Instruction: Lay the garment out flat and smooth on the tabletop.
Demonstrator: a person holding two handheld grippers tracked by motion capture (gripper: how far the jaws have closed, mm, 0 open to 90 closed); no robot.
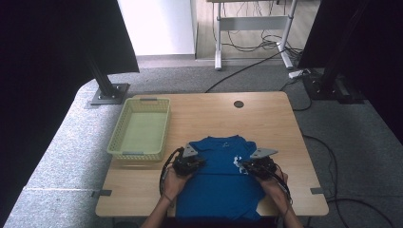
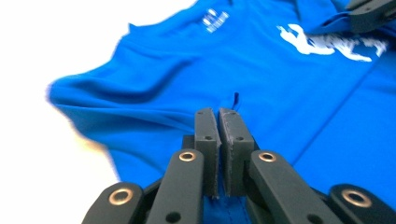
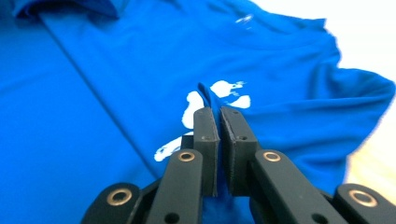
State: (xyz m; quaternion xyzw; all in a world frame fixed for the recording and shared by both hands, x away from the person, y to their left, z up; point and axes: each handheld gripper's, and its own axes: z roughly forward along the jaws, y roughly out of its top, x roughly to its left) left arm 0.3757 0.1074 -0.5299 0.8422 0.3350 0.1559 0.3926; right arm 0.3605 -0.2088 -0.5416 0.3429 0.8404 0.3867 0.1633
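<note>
A blue T-shirt [image 1: 221, 187] with a white print [image 1: 236, 160] lies at the front middle of the wooden table [image 1: 271, 123]. My left gripper [image 1: 200, 163] rests on the shirt's left part, my right gripper [image 1: 243, 166] on its right part by the print. In the left gripper view the left gripper [image 2: 218, 114] is shut with a thin ridge of the blue shirt [image 2: 163, 70] between the jaws. The right gripper [image 3: 218, 112] is shut on a raised fold of the shirt [image 3: 116, 60] next to the white print [image 3: 226, 93].
An empty yellow-green basket [image 1: 117, 130] stands on the table's left side, just left of the shirt. A dark round grommet [image 1: 238, 104] sits near the far edge. Black stand bases [image 1: 110, 93] and cables [image 1: 247, 45] are on the floor beyond.
</note>
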